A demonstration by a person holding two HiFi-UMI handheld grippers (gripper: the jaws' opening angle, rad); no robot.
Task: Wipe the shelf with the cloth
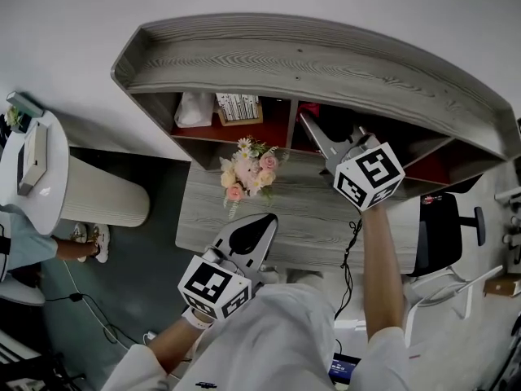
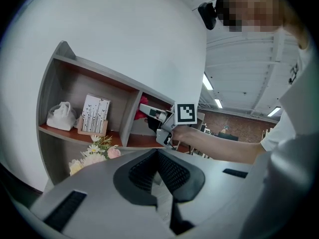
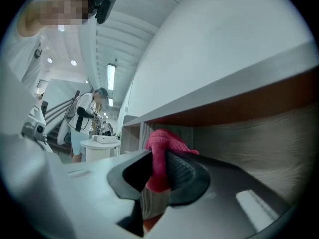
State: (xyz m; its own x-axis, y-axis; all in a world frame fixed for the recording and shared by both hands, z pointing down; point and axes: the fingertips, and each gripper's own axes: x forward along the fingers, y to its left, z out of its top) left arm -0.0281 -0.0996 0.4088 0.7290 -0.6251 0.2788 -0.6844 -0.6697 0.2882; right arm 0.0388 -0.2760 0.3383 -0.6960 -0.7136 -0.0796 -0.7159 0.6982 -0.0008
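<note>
The grey wooden shelf unit has red boards inside. My right gripper reaches into the middle compartment, shut on a pink-red cloth. In the right gripper view the cloth is bunched between the jaws of the right gripper, close under the shelf's top board. The left gripper view shows the right gripper and the cloth in that compartment. My left gripper hangs over the desk's front edge, shut and holding nothing; its jaws meet in its own view.
A flower bunch stands on the grey desk below the shelf. The left compartment holds a white bag and a framed card. A white round table is at the left, and a black chair at the right.
</note>
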